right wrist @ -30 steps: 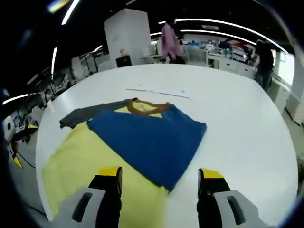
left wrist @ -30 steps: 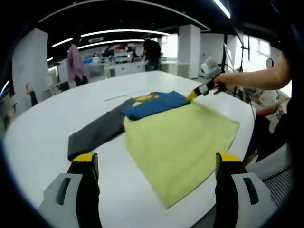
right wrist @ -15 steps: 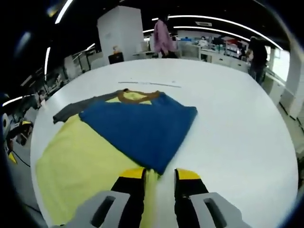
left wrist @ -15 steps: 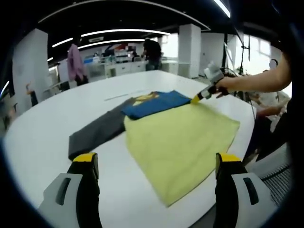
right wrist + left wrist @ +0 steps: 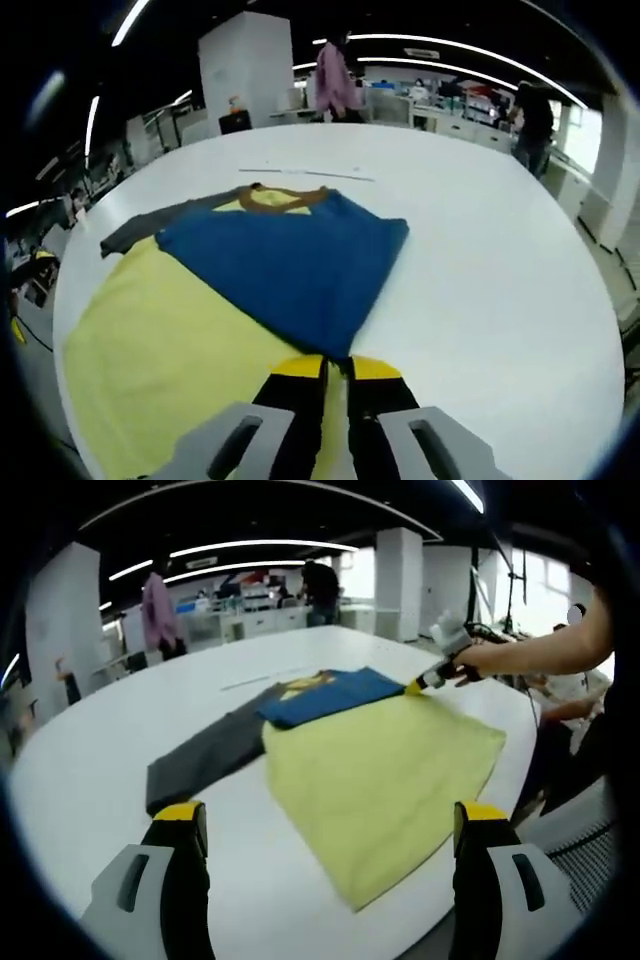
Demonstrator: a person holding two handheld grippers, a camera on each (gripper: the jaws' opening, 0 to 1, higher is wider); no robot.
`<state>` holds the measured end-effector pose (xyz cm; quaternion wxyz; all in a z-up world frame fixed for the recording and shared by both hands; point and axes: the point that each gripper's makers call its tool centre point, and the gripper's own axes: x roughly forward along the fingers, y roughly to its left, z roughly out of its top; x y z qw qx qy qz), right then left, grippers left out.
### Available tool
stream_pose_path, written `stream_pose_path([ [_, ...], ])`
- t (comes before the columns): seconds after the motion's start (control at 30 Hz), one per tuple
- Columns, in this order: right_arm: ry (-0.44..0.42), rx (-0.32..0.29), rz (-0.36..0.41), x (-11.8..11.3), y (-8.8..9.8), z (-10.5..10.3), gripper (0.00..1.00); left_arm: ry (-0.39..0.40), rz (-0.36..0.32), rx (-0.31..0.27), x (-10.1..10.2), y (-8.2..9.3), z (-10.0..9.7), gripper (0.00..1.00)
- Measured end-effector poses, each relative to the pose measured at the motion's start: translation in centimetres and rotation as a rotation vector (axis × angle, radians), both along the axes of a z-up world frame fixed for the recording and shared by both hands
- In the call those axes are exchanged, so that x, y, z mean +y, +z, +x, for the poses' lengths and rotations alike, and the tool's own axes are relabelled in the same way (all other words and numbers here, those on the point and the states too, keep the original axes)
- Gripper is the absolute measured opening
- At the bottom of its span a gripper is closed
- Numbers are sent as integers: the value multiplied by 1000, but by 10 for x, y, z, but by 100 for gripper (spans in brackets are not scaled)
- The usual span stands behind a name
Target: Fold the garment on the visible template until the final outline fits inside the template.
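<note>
Left claw: my left gripper rises from the bottom of the left gripper view with its yellow-tipped jaws spread wide, nothing between them, above the near edge of the white round table.
Right claw: my right gripper sits at the bottom centre of the right gripper view, its jaws pressed together on the near corner of the blue folded panel of the garment; in the left gripper view it comes in at the upper right, held in my hand, tips at the far corner of the cloth.
Garment: a blue, yellow and grey shirt with a brown collar, lying flat at the centre of both views; its grey sleeve stretches to the left of centre in the left gripper view.
Template: a pale yellow-green rectangular cloth sheet spread under the garment, lower right of centre in the left gripper view and lower left in the right gripper view.
Background: a person in a pink top stands at the upper left of the left gripper view.
</note>
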<state>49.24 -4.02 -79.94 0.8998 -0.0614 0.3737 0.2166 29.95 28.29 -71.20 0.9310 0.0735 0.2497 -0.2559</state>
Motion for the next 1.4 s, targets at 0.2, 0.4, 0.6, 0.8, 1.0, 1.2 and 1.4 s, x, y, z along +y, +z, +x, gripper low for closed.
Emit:
stream_pose_path([
  [0.2, 14, -5, -28, -7, 0, 1, 2, 5, 1, -2, 3, 1, 0, 99],
  [0.4, 13, 0, -38, -19, 1, 3, 2, 8, 5, 3, 4, 0, 0, 99],
  [0.6, 5, 4, -48, -29, 1, 4, 2, 9, 5, 2, 5, 0, 1, 99],
  [0.8, -4, 7, -48, -34, 1, 3, 2, 8, 7, 3, 5, 0, 1, 99],
  [1.0, -11, 16, -7, -34, 3, 2, 9, 11, 11, 2, 6, 0, 1, 99],
  [1.2, 0, -1, 38, -31, 10, 1, 30, 14, 8, 0, 6, 1, 1, 99],
  [1.4, 46, -38, 109, -13, 30, -6, 53, 16, 5, -2, 7, 3, 2, 99],
])
